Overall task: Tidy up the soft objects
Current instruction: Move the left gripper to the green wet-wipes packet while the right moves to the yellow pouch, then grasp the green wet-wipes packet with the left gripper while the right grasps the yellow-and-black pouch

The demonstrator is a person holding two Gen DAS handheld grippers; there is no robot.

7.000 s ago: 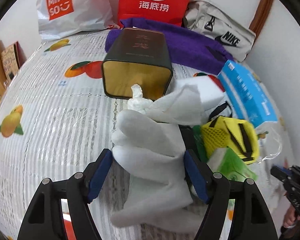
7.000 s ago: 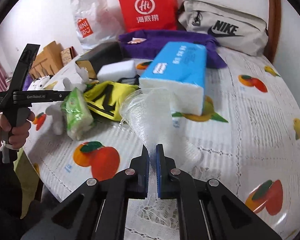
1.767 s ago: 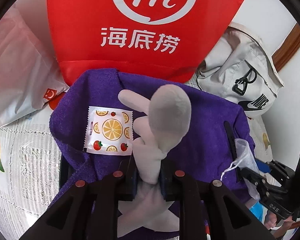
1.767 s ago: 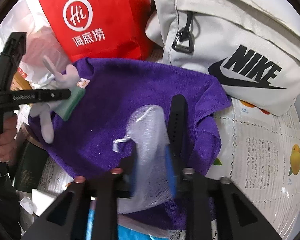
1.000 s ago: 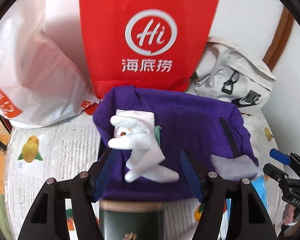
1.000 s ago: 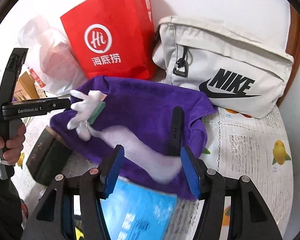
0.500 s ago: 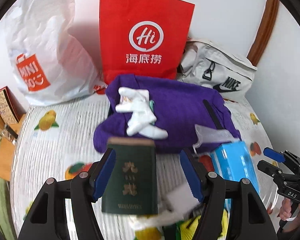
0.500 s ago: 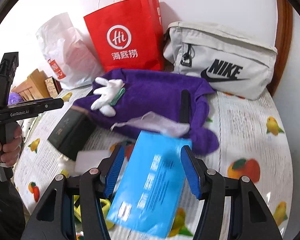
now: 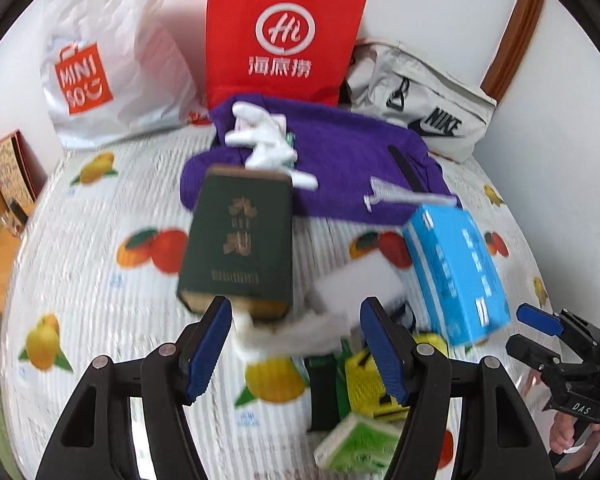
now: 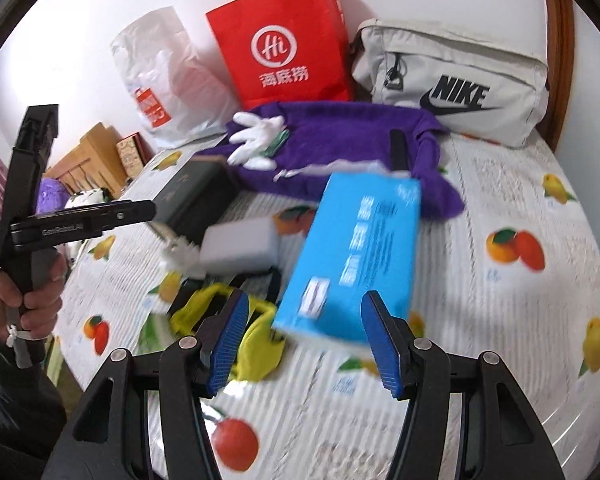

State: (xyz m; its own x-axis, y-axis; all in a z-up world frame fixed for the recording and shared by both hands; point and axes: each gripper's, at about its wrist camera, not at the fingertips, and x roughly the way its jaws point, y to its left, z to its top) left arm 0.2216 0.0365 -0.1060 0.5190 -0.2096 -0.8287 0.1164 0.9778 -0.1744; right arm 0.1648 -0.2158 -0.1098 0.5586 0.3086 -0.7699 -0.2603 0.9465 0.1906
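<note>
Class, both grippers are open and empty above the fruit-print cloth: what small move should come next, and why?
Probably lower the left gripper onto the crumpled white tissue just ahead of its fingers and close. The white plush toy and clear mesh pouch already lie on the purple towel, while the tissue sits loose by the dark green box.
</note>
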